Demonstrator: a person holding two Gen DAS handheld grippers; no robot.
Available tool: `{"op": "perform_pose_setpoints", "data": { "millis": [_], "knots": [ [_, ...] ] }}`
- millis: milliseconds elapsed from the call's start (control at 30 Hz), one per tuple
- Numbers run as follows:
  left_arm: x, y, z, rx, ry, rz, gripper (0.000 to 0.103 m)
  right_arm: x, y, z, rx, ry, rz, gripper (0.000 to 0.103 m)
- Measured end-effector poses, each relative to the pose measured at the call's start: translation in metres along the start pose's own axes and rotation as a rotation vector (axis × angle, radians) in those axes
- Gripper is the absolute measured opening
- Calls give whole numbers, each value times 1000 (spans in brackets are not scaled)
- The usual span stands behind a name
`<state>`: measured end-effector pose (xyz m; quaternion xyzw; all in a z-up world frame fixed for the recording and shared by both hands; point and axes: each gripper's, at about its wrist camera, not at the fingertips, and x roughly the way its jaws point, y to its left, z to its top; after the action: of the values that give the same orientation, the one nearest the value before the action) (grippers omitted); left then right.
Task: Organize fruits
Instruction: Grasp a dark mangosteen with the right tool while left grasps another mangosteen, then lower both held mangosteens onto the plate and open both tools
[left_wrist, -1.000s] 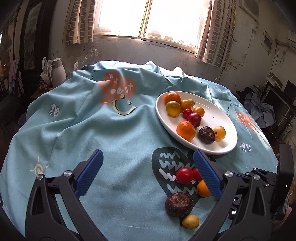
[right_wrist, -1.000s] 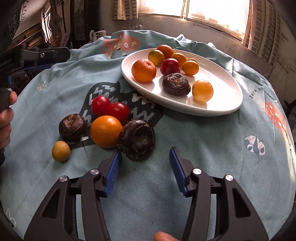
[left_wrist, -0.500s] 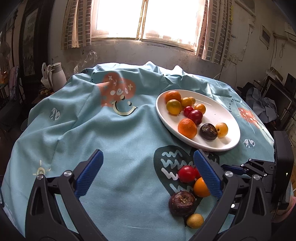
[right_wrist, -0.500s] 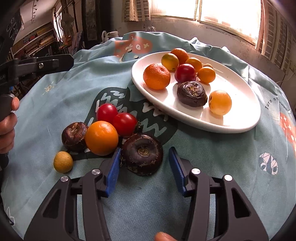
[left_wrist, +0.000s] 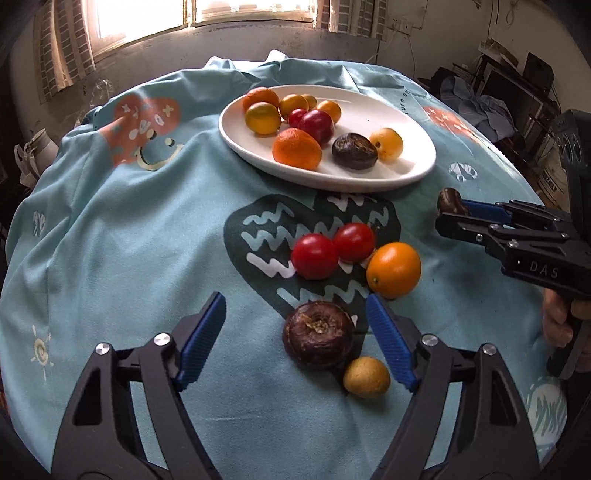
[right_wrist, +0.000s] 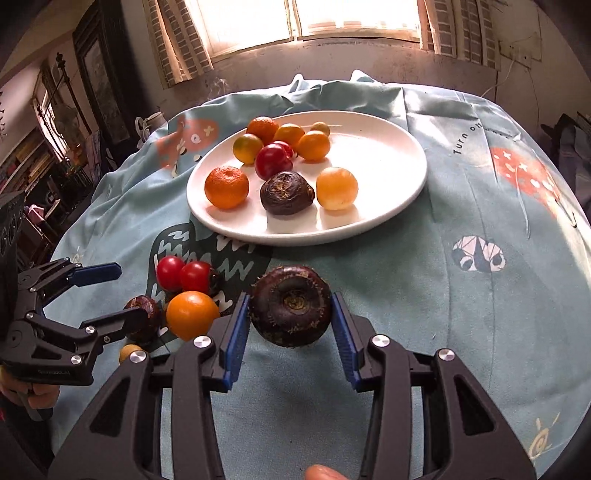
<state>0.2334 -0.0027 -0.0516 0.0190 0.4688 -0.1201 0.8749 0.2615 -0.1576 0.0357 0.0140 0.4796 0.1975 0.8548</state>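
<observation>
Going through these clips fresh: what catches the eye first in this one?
The right claw grips a dark brown water chestnut lifted above the teal tablecloth, just short of the white plate heaped with oranges and red fruit. The left claw hangs open over another chestnut beside two red tomatoes.

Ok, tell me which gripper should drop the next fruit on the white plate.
Right gripper: its fingers already clamp a dark brown water chestnut, lifted near the white oval plate. The left gripper is open, holding nothing.
</observation>
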Motion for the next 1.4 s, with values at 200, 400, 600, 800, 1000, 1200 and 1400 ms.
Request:
{"op": "perform_pose_setpoints", "data": {
  "millis": [200,400,600,800,1000,1200,1400],
  "knots": [
    [6,0,-5,-7,48,-49,61,6,3,-3,-1,24,5,44],
    [11,-9,-8,30,67,-50,51,8,1,-5,2,30,-5,44],
    [9,-8,-8,31,65,-63,43,9,0,-5,4,31,-16,44],
    [6,-1,-6,-17,45,-66,43,6,1,-4,-3,23,-10,44],
    [-11,16,-5,-124,-32,-154,43,-4,5,-5,0,0,106,44],
    [-21,28,36,-179,-80,-172,43,-18,5,23,-12,-135,114,44],
    [11,25,115,-150,-119,-114,43,7,-11,68,-22,-228,15,44]
  ]
}}
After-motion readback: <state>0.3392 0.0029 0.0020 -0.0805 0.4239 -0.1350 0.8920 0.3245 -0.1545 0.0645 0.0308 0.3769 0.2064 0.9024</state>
